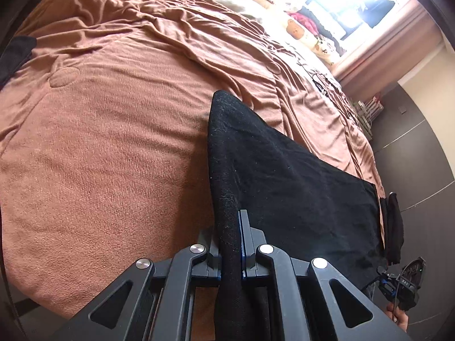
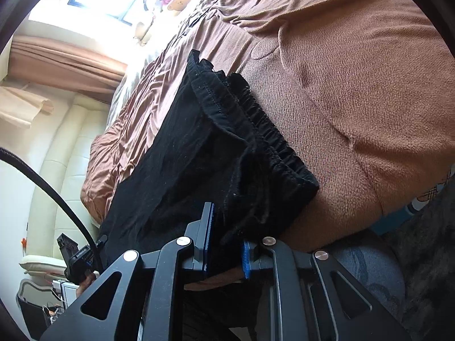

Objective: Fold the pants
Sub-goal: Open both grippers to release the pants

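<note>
Brown fleece blanket [image 1: 99,156] spread over the bed, black pants [image 1: 284,176] stretched across its near edge, long axis running from one gripper to the other. Elastic waistband [image 2: 264,130] bunched at the right end. Left gripper [image 1: 231,244] clamped tight on a fold of pants. Right gripper [image 2: 226,244] likewise clenched on thicker bunched fabric below the waistband.

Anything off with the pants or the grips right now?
Nothing damaged. The black pants are clamped by both the left gripper and the right gripper. Only oddity: the elastic waistband is bunched, its layers misaligned on the brown blanket.
</note>
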`<state>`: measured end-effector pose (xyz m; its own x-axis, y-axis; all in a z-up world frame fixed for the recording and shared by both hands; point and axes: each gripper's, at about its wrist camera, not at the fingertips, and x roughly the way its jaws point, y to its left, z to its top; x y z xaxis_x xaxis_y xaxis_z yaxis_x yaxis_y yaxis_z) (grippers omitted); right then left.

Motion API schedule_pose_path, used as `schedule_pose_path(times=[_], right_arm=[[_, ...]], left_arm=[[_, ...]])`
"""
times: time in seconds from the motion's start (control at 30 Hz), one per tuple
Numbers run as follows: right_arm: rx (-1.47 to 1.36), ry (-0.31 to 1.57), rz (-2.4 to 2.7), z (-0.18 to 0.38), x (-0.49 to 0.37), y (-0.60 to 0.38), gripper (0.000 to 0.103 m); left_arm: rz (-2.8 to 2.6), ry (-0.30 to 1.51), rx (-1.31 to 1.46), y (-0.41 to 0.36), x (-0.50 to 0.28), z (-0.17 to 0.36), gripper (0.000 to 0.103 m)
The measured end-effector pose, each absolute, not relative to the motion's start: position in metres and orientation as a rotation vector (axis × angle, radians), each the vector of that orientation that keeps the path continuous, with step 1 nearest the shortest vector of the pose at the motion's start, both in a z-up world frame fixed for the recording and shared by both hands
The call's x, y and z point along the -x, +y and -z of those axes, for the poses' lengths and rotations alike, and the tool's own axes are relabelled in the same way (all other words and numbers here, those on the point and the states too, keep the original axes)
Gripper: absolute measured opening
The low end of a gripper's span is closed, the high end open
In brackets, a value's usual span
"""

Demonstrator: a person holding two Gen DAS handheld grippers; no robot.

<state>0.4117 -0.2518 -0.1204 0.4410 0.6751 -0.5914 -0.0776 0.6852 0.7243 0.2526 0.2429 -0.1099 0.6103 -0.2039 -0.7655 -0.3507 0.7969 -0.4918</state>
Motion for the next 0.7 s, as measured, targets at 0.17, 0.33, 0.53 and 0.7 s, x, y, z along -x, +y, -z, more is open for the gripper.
schedule_pose_path(times=[0.17, 0.33, 0.53, 0.7], right_arm=[[-0.633, 0.997, -0.506, 0.108, -0.408, -0.263, 0.019], [-0.559, 0.95, -0.521, 0.091, -0.427, -0.256, 0.059], [-0.565, 0.913, -0.582, 0.078, -0.466, -0.263, 0.062], [-0.551, 0.958, -0.645, 0.091, -0.515, -0.246, 0.062]], left_arm=[[-0.102, 0.941, 0.671, 0.236, -0.248, 0.123, 0.011], [-0.128, 0.952, 0.703, 0.236, -0.238, 0.131, 0.027], [-0.137, 0.968, 0.742, 0.238, -0.226, 0.143, 0.043], [-0.151, 0.953, 0.78, 0.237, -0.215, 0.145, 0.047]])
